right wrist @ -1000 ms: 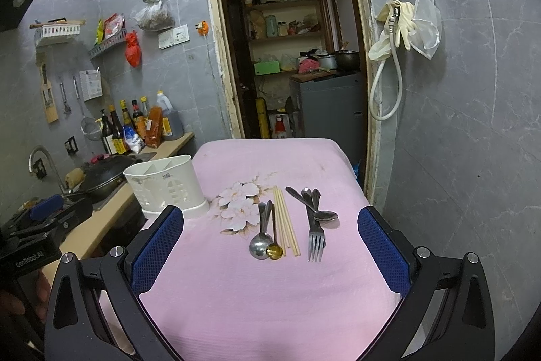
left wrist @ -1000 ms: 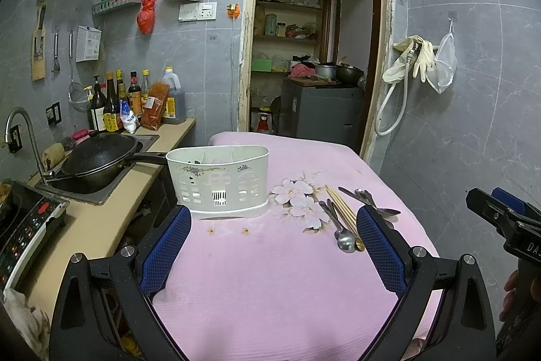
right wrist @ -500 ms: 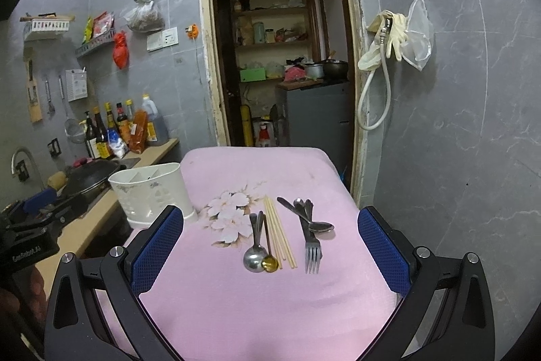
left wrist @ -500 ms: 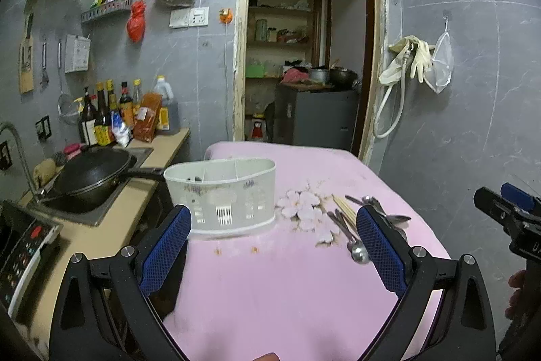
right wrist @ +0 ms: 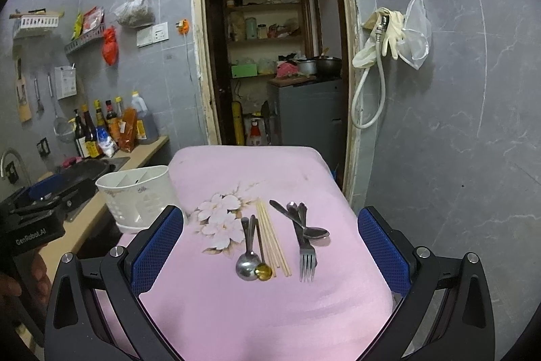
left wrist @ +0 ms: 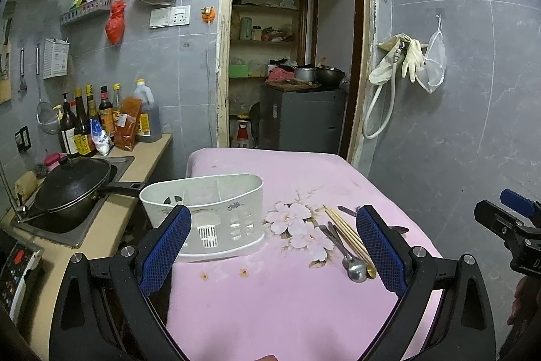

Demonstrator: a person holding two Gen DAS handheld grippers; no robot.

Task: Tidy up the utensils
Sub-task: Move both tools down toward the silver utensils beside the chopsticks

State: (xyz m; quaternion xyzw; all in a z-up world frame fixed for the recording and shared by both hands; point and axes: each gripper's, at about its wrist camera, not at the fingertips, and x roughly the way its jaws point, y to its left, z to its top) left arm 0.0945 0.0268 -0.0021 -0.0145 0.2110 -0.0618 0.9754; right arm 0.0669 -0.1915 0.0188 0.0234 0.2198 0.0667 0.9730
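- My left gripper has its fingers spread wide, holding nothing.
- My right gripper likewise, empty.
- Utensils lie at frame centre on the table; white holder sits left of them.

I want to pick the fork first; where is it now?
In the right wrist view, the fork lies on the pink tablecloth, right of the chopsticks.

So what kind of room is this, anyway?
Most likely a small home kitchen: sauce bottles line the counter, a black pan sits by the sink, and cutlery lies on a pink-covered table.
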